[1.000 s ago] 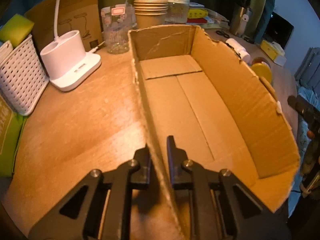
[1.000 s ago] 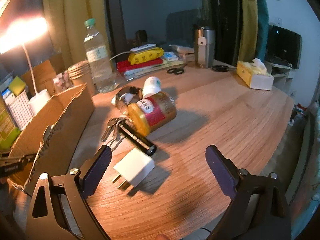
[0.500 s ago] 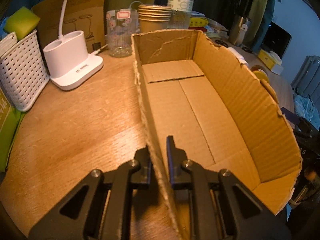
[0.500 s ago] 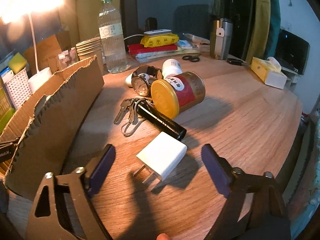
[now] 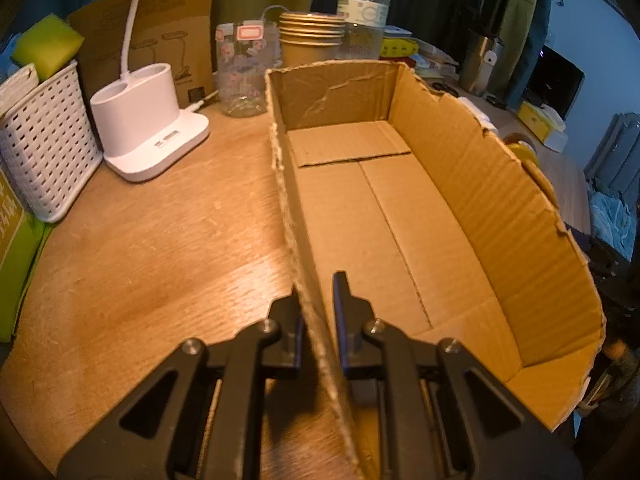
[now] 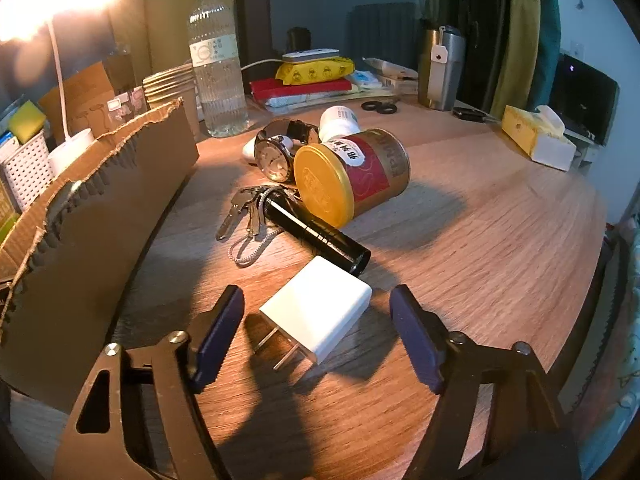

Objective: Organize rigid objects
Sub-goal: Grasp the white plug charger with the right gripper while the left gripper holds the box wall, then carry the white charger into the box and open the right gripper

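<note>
A round wood-grain tabletop (image 6: 480,240) is lit warmly by a desk lamp (image 5: 148,136); jackets hang at the back of the room. The left gripper (image 5: 318,316) has its jaws clamped on the near side wall of the cardboard box (image 5: 500,216). The right gripper (image 6: 316,320) has just been closing its jaws, which straddle the white charger (image 6: 320,312) without touching it. Beyond the charger lie a black flashlight (image 6: 316,234), keys (image 6: 240,212), a tin can (image 6: 352,176) on its side and a watch (image 6: 276,156).
</note>
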Available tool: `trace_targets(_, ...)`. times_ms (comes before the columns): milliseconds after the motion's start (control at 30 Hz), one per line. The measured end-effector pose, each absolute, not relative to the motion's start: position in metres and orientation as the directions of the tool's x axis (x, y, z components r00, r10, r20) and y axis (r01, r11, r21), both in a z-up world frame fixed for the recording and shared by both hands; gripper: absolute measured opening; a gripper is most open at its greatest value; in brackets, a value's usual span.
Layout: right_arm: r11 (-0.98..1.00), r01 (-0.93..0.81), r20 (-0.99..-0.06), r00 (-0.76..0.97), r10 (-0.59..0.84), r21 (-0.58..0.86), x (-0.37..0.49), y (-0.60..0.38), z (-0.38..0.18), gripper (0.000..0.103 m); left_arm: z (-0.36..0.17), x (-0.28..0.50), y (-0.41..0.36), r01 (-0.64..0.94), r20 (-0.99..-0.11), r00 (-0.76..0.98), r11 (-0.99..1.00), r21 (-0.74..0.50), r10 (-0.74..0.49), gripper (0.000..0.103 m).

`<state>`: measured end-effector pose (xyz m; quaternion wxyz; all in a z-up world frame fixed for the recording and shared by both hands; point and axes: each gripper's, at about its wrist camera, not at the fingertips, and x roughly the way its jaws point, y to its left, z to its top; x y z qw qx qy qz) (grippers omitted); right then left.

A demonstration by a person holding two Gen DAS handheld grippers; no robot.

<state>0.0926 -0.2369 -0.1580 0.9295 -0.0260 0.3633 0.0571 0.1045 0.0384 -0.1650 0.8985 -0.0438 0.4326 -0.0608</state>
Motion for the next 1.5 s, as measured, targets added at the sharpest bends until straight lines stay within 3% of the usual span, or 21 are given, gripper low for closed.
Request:
trace_targets(167, 0.992, -0.124, -0.676, 0.732, 0.078, -0.020, 0.093, -0.235, -0.159, 0.055, -0.164, 0.104, 0.038, 0.066, -0.771, 0.621, 0.989, -0.129, -0.142, 0.012)
trace_targets(767, 0.985, -0.174, -0.646, 0.750, 0.141, 0.013, 0.081, -0.232, -0.143, 0.055, -0.164, 0.105, 0.034, 0.075, -0.772, 0.621, 0.990, -0.116, -0.138, 0.012)
trace_targets(1200, 0.930, -0.359, -0.518, 0.782, 0.347, 0.082, 0.044, -0.195, -0.080, 0.055, -0.164, 0.105, 0.034, 0.076, -0.772, 0.621, 0.990, -0.116, -0.138, 0.012)
trace_targets(1500, 0.863, -0.502, -0.513, 0.726, 0.459, 0.062, 0.032, -0.146, -0.075, 0.055, -0.164, 0.105, 0.034, 0.076, -0.772, 0.621, 0.990, -0.116, -0.138, 0.012)
